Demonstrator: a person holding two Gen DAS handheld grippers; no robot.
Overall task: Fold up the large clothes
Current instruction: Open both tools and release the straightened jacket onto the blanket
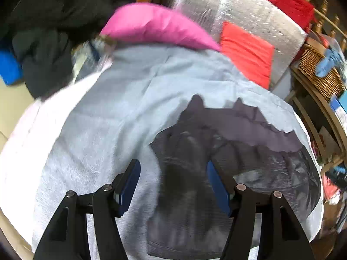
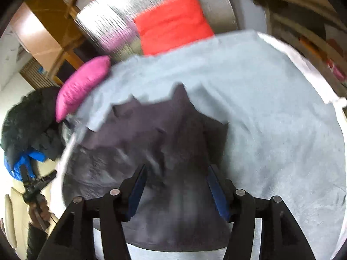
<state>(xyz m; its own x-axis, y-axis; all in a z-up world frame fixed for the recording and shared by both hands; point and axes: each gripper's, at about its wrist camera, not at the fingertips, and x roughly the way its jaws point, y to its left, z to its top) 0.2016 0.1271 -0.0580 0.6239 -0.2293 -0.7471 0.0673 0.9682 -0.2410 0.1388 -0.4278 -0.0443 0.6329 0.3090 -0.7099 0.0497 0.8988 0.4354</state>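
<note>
A dark grey garment (image 1: 227,143) lies crumpled on a round table covered with a light blue cloth (image 1: 121,99). My left gripper (image 1: 173,184) hovers over the garment's left part, open. A blurred fold of dark fabric sits between its blue pads (image 1: 131,184), which do not press on it. In the right wrist view the same garment (image 2: 160,134) spreads below my right gripper (image 2: 176,191), which is open above the fabric with its pads (image 2: 216,191) clear of it. At that view's left edge a hand (image 2: 40,210) holds the other gripper.
Behind the table are a pink cushion (image 1: 156,26), a folded orange-red cloth (image 1: 247,54) and silver bubble foil (image 1: 249,15). A pile of black clothing (image 1: 47,43) lies to the left. A wicker basket (image 1: 318,71) and wooden shelves stand to the right.
</note>
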